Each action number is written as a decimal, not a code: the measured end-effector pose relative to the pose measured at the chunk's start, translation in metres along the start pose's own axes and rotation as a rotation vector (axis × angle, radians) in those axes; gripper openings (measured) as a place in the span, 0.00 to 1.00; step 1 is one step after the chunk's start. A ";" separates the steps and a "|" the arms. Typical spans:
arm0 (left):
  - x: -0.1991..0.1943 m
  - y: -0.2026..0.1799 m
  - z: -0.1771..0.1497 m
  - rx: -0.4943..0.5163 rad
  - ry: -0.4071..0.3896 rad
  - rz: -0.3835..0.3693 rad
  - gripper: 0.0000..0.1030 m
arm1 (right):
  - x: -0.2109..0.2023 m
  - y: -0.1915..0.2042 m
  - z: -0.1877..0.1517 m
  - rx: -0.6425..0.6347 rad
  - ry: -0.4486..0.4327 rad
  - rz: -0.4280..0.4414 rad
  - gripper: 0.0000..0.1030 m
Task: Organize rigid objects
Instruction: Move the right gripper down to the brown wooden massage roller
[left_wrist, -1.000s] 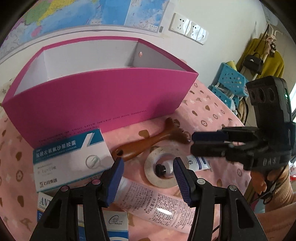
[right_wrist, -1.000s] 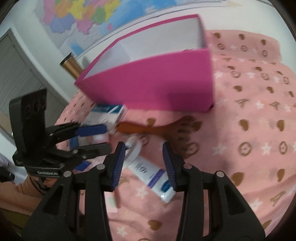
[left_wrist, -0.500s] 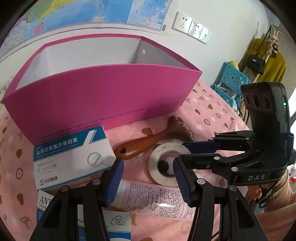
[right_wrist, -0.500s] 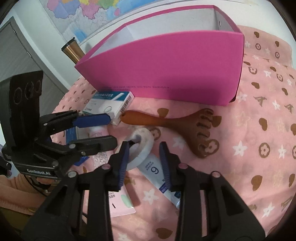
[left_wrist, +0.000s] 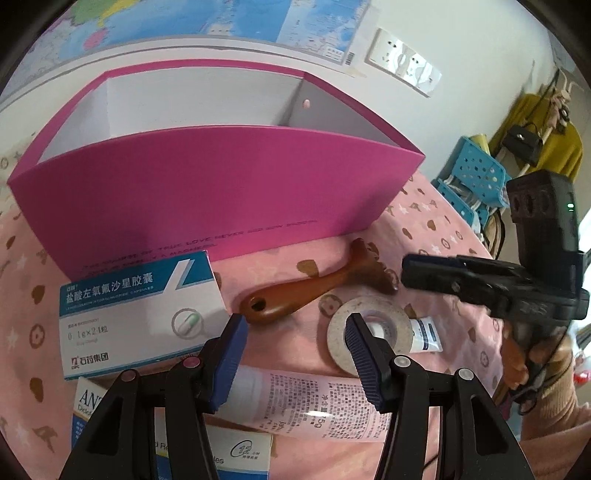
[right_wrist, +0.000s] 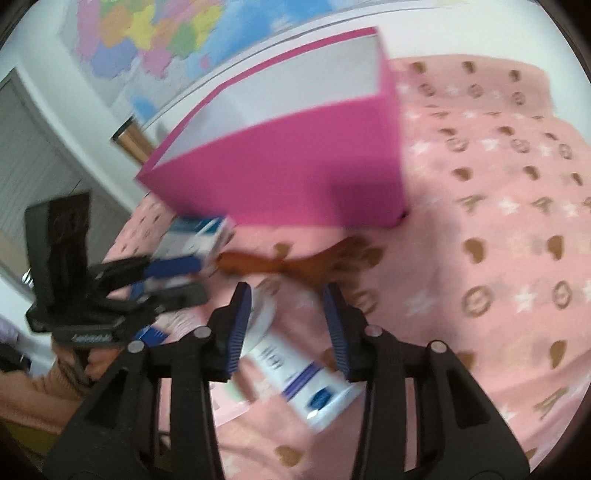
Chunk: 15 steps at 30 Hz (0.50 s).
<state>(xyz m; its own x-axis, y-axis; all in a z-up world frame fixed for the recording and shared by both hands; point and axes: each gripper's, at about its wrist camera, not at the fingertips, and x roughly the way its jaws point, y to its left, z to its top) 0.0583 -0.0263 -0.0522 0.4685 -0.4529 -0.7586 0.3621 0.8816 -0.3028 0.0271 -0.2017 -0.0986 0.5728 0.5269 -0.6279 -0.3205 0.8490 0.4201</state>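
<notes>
Pink box (left_wrist: 221, 192) stands open-topped at far side of pink cloth (left_wrist: 436, 229). White medicine carton (left_wrist: 136, 314) just near it, left; wooden massager (left_wrist: 314, 291) and tape roll (left_wrist: 369, 332) right of that. Left gripper (left_wrist: 293, 354) spread wide over pink tube (left_wrist: 314, 387); right gripper (right_wrist: 290, 325) wide too, holding nothing, above white tube (right_wrist: 303, 373).

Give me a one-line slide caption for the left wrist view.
Open left gripper above a pink tube, facing a pink box, wooden massager and tape roll.
</notes>
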 end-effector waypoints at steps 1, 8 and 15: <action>0.000 0.001 0.001 -0.006 0.001 -0.004 0.57 | 0.002 -0.002 0.002 -0.002 -0.004 -0.033 0.41; 0.006 -0.003 0.007 -0.020 0.002 0.023 0.67 | 0.019 -0.017 0.008 0.036 0.017 -0.064 0.41; 0.022 -0.004 0.009 -0.049 0.041 0.020 0.71 | 0.025 -0.028 0.006 0.080 0.013 -0.017 0.44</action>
<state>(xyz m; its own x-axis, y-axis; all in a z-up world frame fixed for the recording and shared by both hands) 0.0746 -0.0408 -0.0622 0.4415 -0.4299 -0.7876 0.3126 0.8965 -0.3141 0.0548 -0.2120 -0.1222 0.5676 0.5131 -0.6439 -0.2491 0.8524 0.4597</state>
